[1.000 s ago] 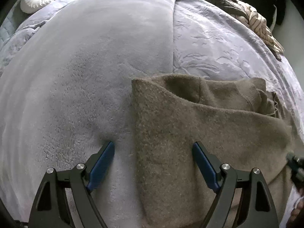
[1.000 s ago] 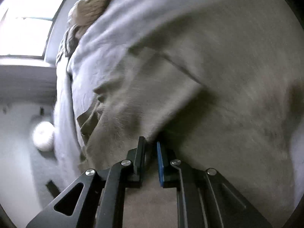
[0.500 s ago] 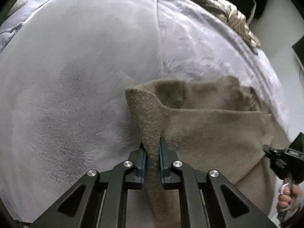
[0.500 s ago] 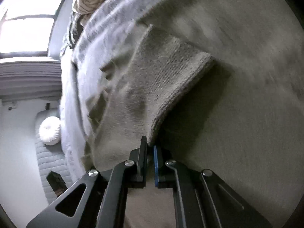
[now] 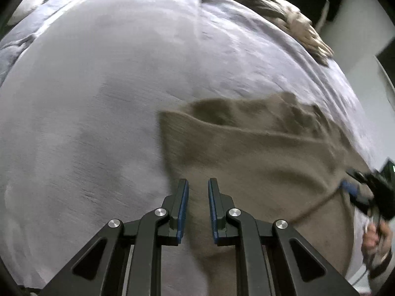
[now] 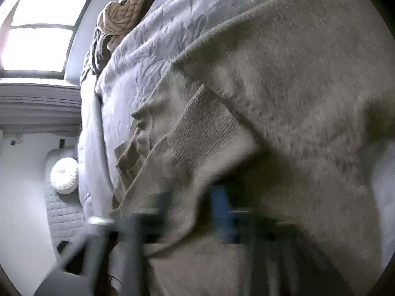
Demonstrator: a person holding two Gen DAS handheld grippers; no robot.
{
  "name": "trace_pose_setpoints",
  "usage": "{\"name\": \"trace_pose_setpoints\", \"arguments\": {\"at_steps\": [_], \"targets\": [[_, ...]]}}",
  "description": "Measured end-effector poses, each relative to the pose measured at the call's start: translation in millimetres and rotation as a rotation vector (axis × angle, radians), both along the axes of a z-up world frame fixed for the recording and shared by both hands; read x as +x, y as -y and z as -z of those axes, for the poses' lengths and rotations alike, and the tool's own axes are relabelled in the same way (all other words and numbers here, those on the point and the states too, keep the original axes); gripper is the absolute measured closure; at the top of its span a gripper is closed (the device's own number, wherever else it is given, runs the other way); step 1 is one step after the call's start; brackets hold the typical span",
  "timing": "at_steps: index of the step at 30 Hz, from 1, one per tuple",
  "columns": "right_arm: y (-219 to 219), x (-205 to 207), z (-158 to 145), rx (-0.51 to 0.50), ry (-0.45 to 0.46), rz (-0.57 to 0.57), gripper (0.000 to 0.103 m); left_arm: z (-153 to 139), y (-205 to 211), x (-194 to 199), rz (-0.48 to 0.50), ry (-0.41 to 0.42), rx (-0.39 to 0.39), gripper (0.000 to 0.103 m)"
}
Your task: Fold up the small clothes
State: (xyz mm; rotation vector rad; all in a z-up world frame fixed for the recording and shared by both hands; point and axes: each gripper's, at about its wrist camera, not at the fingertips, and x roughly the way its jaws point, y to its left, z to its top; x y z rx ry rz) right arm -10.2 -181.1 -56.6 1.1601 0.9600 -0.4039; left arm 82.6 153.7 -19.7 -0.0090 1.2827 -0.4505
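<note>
A brown fuzzy sweater (image 5: 259, 148) lies on the bed, its left edge raised. My left gripper (image 5: 198, 192) has that edge between its blue pads; the jaws are opening a little, and the cloth still fills the narrow gap. In the left wrist view my right gripper (image 5: 355, 192) pinches the sweater's right edge, pulling a ridge in the cloth. In the right wrist view the right gripper (image 6: 193, 204) is badly blurred, with the sweater (image 6: 296, 86) between its fingers. A ribbed cuff (image 6: 205, 133) hangs folded just above it.
A grey fleece blanket (image 5: 86, 98) covers the bed's left half, a patterned quilt (image 5: 246, 56) the right. Knitted clothes (image 5: 284, 17) are piled at the far edge. A hand (image 5: 375, 239) holds the right gripper. A white round cushion (image 6: 64, 175) lies below a window (image 6: 42, 24).
My left gripper went from wide open astride the sweater's left edge to closed on it, then rose with it. The right gripper closed on the cloth and the ribbed cuff came into view.
</note>
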Motion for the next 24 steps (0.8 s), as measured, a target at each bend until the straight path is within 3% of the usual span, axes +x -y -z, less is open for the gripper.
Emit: {"name": "trace_pose_setpoints", "arguments": {"at_steps": [2,5,12,17,19,21,24], "targets": [[-3.7,5.8,-4.3,-0.050,-0.028,-0.024,0.095,9.4,18.7,-8.4,0.036,0.006,0.049,0.086],[-8.8,0.7,-3.9,-0.119,-0.109,-0.049,0.095,31.3,25.9,-21.5,0.051,0.039,0.203,0.086],[5.5,-37.5,0.4,-0.083,-0.139,0.038,0.098,30.0,21.5,-26.0,0.011,0.048,0.196,0.086],[6.6,-56.2,-13.3,-0.085,-0.145,-0.009,0.093,15.9,33.4,-38.5,-0.019,0.098,0.213,0.086],[4.5,-60.0,-16.0,-0.079,-0.143,-0.032,0.083,11.2,41.6,-44.7,-0.024,0.095,0.192,0.086],[3.1,-66.3,-19.1,-0.078,-0.137,-0.041,0.053,7.9,52.4,-52.7,-0.022,0.094,0.192,0.086],[0.9,-71.8,-23.8,-0.077,-0.107,-0.047,0.048,3.7,66.5,-61.3,-0.019,0.100,0.184,0.086]]}}
